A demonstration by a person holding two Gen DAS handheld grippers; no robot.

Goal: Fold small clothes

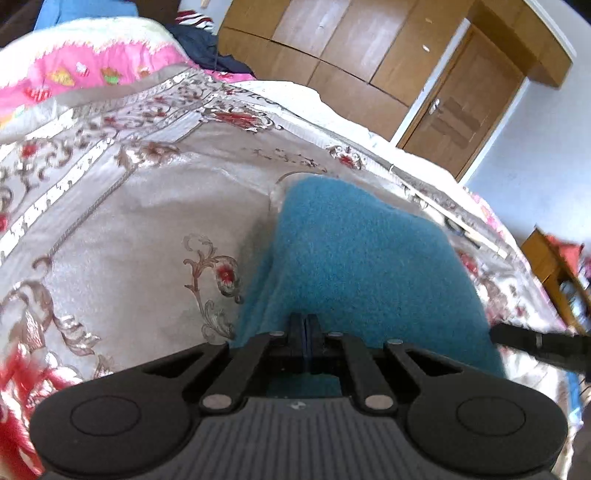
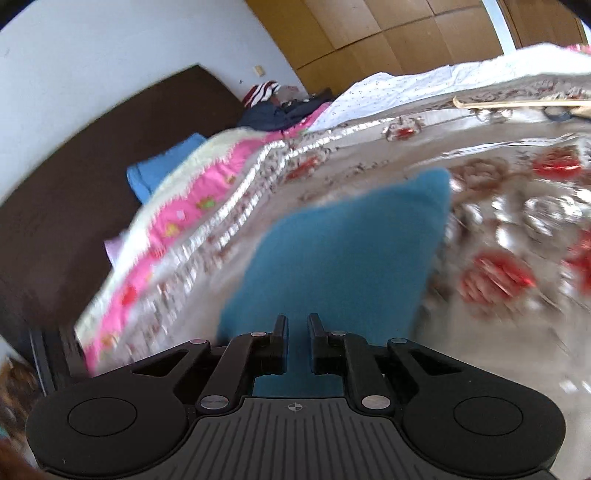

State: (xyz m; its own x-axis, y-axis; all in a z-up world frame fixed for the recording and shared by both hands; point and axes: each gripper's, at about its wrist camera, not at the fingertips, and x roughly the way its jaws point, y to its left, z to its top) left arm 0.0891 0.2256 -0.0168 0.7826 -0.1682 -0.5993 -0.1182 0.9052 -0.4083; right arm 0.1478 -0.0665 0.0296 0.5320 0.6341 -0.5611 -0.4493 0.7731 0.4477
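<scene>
Left wrist view first: the left gripper (image 1: 306, 325) has its two fingers pressed together, clenched on the near edge of the teal knitted garment (image 1: 354, 258), with a thin line of blue fabric pinched between the pads. The garment rises from the fingers and drapes away over the floral bedspread (image 1: 129, 206), its far end lying toward the bed's far edge. At the right edge a black arm of the right gripper (image 1: 535, 341) pokes in, right at the garment's side. Beyond the bedspread there is a pink quilt (image 1: 85, 70) at upper left, a heap of dark clothes (image 1: 210, 51) behind it, and a wooden wardrobe (image 1: 332, 48) with a wooden door (image 1: 461, 114) beside it. Over to the right wrist view, and it's blurry here: the right gripper (image 2: 295, 332) shows a narrow gap between its fingers, with the teal knitted garment (image 2: 343, 258) filling the space behind and below them; whether the pads actually press on the fabric I can't say for sure, though the jaws look slightly parted. The garment stretches up and to the right across the floral bedspread (image 2: 498, 206). To the left run the pink quilt (image 2: 184, 206), a folded blue cloth (image 2: 159, 173), a dark brown headboard (image 2: 74, 184), and the dark clothes (image 2: 277, 110) farther back below the wooden wardrobe (image 2: 369, 33).
</scene>
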